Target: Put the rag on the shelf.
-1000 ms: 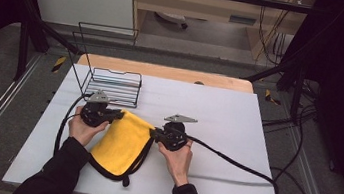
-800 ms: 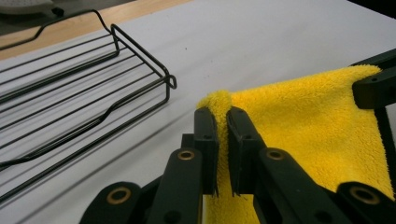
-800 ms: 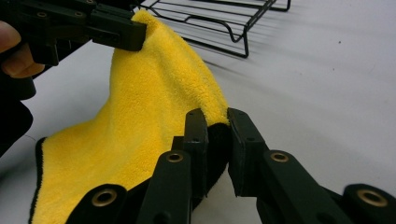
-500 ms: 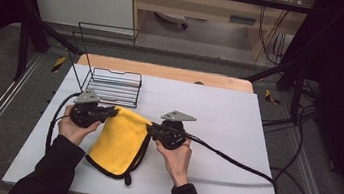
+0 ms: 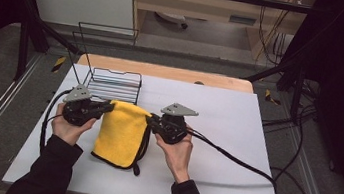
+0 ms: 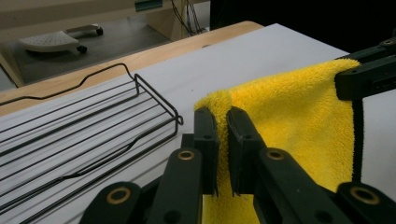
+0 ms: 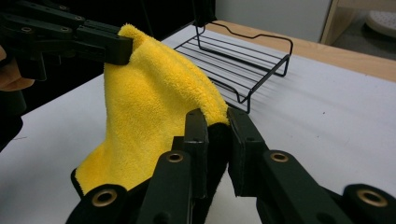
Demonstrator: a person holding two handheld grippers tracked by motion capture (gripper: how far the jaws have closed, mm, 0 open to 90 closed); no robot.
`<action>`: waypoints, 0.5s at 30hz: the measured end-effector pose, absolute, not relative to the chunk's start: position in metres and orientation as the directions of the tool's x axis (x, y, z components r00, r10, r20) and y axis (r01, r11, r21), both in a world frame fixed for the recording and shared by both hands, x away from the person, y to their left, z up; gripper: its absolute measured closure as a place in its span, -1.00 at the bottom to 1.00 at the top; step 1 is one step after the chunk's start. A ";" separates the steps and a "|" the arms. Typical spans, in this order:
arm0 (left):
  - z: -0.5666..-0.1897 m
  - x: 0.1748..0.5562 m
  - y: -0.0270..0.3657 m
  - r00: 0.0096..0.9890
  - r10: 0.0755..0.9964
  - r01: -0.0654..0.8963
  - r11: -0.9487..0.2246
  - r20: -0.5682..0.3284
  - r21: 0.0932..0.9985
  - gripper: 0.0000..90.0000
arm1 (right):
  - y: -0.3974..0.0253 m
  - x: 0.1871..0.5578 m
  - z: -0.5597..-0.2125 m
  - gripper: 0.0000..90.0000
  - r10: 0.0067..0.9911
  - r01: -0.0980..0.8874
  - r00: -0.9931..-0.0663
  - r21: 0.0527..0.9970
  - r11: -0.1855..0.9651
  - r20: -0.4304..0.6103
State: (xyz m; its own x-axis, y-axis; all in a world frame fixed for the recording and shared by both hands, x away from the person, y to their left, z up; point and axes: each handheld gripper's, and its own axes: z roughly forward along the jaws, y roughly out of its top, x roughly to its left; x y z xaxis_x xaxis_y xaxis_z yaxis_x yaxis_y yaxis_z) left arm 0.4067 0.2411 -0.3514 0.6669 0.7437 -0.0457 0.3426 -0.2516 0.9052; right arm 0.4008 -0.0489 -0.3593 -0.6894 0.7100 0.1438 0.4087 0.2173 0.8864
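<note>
Raised since the earlier frame, the fluffy yellow microfibre cloth is clamped at its far corners by the left gripper and right gripper, near edge trailing on the white table.

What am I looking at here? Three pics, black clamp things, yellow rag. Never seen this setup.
There is no robot: a person holds a two-jaw tool in each hand. The high view looks down from above the person's side of the white table. The other two pictures come from cameras riding on each tool, looking along its own black jaws.

The left hand-held gripper and the right hand-held gripper each pinch a far corner of a yellow cloth. Its far edge is lifted between them, and its near end, with dark edging, lies on the table. In the left gripper view the jaws are closed on the cloth's corner, and the right gripper view shows the same.

Beyond the cloth stands a black wire rack, with nothing in it.
</note>
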 end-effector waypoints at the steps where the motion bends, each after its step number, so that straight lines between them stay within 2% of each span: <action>1: -0.350 0.406 0.241 0.665 0.746 0.341 -0.248 -0.046 0.907 0.85 | -0.049 0.400 -0.357 0.76 0.710 0.402 -0.691 0.888 0.221 0.136; 15: -0.329 0.395 0.247 0.653 0.755 0.292 -0.179 -0.059 0.939 0.85 | -0.047 0.397 -0.330 0.76 0.695 0.312 -0.716 0.921 0.233 0.067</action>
State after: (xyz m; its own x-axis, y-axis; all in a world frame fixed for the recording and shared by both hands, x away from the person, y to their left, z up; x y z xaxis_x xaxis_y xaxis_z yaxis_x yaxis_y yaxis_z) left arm 0.3947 0.2472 -0.3292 0.6526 0.7555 -0.0586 0.2920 -0.1794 0.9395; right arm 0.3967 -0.0471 -0.3296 -0.7161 0.6947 0.0669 0.3125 0.2335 0.9208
